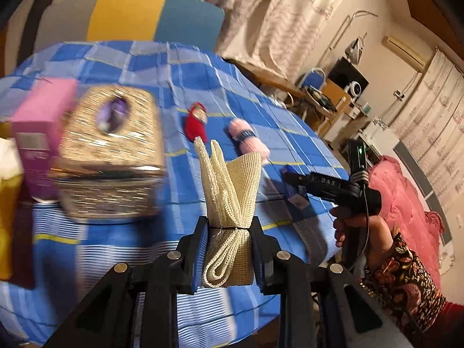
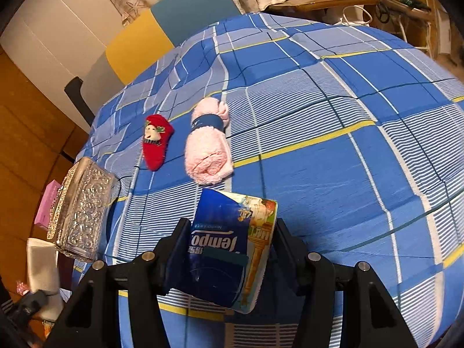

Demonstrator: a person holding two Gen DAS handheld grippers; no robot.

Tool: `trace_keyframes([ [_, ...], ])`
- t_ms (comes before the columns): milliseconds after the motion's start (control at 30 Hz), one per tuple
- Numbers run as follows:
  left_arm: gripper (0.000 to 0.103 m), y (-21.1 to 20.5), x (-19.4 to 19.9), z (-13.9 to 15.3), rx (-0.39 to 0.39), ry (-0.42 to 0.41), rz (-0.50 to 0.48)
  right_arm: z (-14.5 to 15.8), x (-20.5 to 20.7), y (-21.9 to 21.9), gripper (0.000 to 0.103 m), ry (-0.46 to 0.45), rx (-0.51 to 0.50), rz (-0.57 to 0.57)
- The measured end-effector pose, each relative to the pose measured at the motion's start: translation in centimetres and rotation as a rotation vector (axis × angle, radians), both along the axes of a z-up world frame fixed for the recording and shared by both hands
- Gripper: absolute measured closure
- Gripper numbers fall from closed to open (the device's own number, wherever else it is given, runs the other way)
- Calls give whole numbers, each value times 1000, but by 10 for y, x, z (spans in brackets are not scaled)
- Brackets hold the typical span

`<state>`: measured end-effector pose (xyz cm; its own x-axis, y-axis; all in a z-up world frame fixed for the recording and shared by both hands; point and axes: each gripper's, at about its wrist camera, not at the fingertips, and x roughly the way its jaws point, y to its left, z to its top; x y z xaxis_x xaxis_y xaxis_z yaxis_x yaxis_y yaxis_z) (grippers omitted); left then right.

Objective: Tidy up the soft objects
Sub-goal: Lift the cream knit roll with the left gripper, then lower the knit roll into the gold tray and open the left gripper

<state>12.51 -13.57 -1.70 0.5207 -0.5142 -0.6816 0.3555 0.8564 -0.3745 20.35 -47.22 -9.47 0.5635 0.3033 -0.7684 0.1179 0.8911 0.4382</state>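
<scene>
Surface under blue checked cloth (image 2: pixel 319 150). Ornate glittering tissue box (image 1: pixel 110 150) at its left edge, oval opening on top; pink carton (image 1: pixel 43 116) just beside it, further left. Chair back (image 1: pixel 145 14) in grey, yellow and blue panels behind the surface. Pale curtains (image 1: pixel 275 14) beyond. Pink bedding (image 1: pixel 406 197) at right.

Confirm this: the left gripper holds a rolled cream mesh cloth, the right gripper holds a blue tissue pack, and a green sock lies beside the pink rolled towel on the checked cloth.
One detail is wrong: the sock is red, not green, as the right wrist view shows. It does lie beside the pink rolled towel on the blue checked cloth. The left gripper holds the rolled cream mesh cloth; the right gripper holds the blue tissue pack.
</scene>
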Motion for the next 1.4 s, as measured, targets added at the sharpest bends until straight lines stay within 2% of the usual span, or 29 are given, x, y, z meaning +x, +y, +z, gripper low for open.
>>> trace_keyframes([
  [167, 76, 54, -8, 15, -2, -40, 103, 8, -2, 6, 45, -48, -10, 20],
  [300, 76, 105, -6, 20, 4, -55, 228, 14, -3, 8, 45, -74, -13, 22],
  [533, 76, 176, 35, -5, 18, 33, 433, 12, -4, 11, 45, -73, -23, 26],
  [700, 76, 214, 69, -40, 41, 126, 547, 9, -4, 13, 45, -61, -43, 33],
  [833, 76, 228, 84, -59, 85, 181, 570, 10, -5, 13, 45, -67, -60, 30],
  [933, 68, 234, 86, -66, 132, 203, 585, 10, -5, 11, 45, -68, -63, 25],
  [967, 59, 236, 85, -67, 154, 204, 594, 10, -5, 11, 45, -69, -69, 22],
  [1000, 54, 237, 83, -68, 167, 206, 596, 11, -5, 11, 45, -72, -77, 20],
  [1067, 54, 238, 77, -69, 184, 210, 589, 15, -7, 11, 45, -85, -92, 12],
  [1300, 53, 242, 50, -54, 178, 132, 575, 40, -26, 15, 45, -141, -82, -25],
  [1400, 53, 246, 36, -45, 141, 87, 570, 52, -39, 24, 45, -164, -61, -24],
])
